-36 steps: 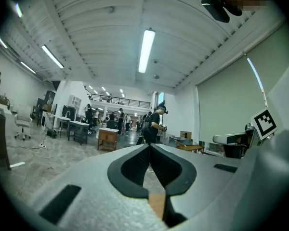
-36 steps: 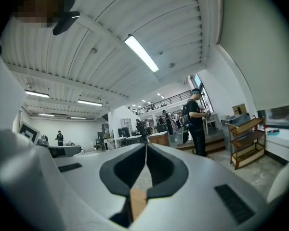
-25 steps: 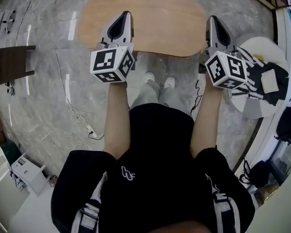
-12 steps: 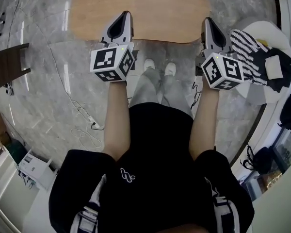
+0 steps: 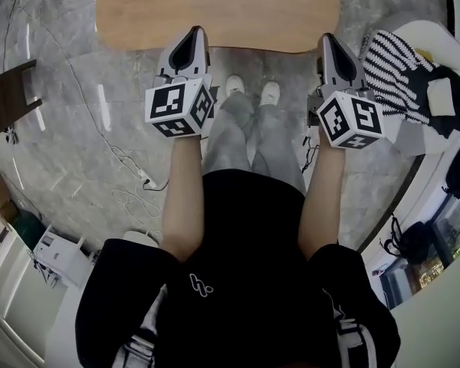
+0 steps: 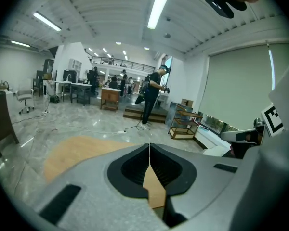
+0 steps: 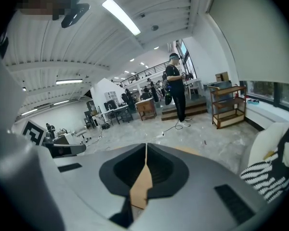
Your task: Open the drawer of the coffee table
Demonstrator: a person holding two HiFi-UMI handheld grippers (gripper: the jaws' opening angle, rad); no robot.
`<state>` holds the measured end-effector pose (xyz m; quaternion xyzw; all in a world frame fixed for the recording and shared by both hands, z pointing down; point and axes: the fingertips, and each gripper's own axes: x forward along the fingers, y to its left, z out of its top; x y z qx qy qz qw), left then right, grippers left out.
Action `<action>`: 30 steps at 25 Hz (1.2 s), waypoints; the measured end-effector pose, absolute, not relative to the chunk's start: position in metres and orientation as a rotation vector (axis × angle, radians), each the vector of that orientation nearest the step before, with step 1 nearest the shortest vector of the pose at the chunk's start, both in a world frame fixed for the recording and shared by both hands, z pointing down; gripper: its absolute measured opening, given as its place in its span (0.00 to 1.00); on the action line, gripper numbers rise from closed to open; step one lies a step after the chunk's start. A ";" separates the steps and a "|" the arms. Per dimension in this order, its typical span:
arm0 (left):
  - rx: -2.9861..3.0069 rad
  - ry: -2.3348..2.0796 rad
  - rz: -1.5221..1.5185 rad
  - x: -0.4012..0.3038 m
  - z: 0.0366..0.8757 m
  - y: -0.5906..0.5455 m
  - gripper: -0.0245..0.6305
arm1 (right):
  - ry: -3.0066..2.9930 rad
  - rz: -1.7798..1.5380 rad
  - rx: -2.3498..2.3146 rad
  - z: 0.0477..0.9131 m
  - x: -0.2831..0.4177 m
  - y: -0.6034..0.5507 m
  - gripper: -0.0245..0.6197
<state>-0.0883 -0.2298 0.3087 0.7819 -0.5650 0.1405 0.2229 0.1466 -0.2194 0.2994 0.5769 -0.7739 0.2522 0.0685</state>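
1. Head view: the bench [image 5: 238,14], an oval wooden coffee table, lies at 12 o'clock, and only its bare top shows. No drawer front or handle can be made out from above. The left gripper [image 5: 196,31] is at 11 o'clock from the person's shoes [image 5: 249,89], with its tip over the near edge of the bench. The right gripper [image 5: 330,38] is at 1 o'clock from them, its tip just short of that edge. A striped cloth [image 5: 395,64] lies on a white round seat [image 5: 437,33] at 2 o'clock, and a dark stool [image 5: 8,98] stands at 9 o'clock.

2. Left gripper view: the left gripper [image 6: 150,146] has its jaws pressed together with nothing between them. The wooden top of the bench [image 6: 82,150] spreads ahead toward 10 o'clock and shows through the gap below the tips. No drawer is visible here.

3. Right gripper view: the right gripper [image 7: 146,146] is likewise closed and empty. A strip of the bench [image 7: 140,189] shows below its tips, and the striped cloth [image 7: 265,177] sits at 4 o'clock.

4. Progress, as a judgement: the task looks barely begun. Both grippers are near the bench's front edge, but neither touches a handle, and whether the drawer is closed or open cannot be told. Finding the handle, opening a gripper, gripping and pulling all appear to be left
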 end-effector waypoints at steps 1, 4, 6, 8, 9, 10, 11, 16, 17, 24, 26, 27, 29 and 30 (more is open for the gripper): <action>2.142 -1.562 0.393 -0.091 0.317 -0.228 0.05 | -2.324 0.770 1.728 0.307 0.146 -0.218 0.06; 2.106 -1.561 0.396 -0.097 0.338 -0.223 0.05 | -2.308 0.794 1.695 0.327 0.143 -0.214 0.06; 2.088 -1.555 0.406 -0.100 0.352 -0.218 0.05 | -2.302 0.804 1.666 0.338 0.140 -0.211 0.06; 2.072 -1.551 0.426 -0.105 0.366 -0.213 0.05 | -2.298 0.812 1.635 0.349 0.137 -0.208 0.06; 2.063 -1.550 0.435 -0.107 0.373 -0.211 0.05 | -2.295 0.816 1.623 0.354 0.137 -0.207 0.06; 2.053 -1.551 0.442 -0.110 0.380 -0.209 0.05 | -2.293 0.822 1.614 0.360 0.137 -0.206 0.06; 2.044 -1.553 0.447 -0.112 0.387 -0.207 0.05 | -2.290 0.829 1.605 0.366 0.137 -0.205 0.06; 2.009 -1.560 0.479 -0.119 0.420 -0.196 0.05 | -2.272 0.878 1.548 0.401 0.131 -0.194 0.06; 2.004 -1.557 0.486 -0.119 0.428 -0.194 0.05 | -2.267 0.888 1.533 0.409 0.130 -0.191 0.06; 1.965 -1.529 0.521 -0.127 0.482 -0.180 0.05 | -2.231 0.965 1.464 0.470 0.114 -0.176 0.06; 1.950 -1.524 0.541 -0.132 0.499 -0.175 0.05 | -2.227 0.982 1.443 0.486 0.110 -0.171 0.06; 1.940 -1.523 0.550 -0.135 0.507 -0.172 0.05 | -2.224 0.990 1.433 0.495 0.108 -0.168 0.06; 1.931 -1.514 0.561 -0.139 0.521 -0.167 0.06 | -2.214 1.003 1.416 0.511 0.106 -0.162 0.06; 1.932 -1.508 0.566 -0.141 0.528 -0.166 0.06 | -2.209 1.008 1.411 0.518 0.105 -0.160 0.06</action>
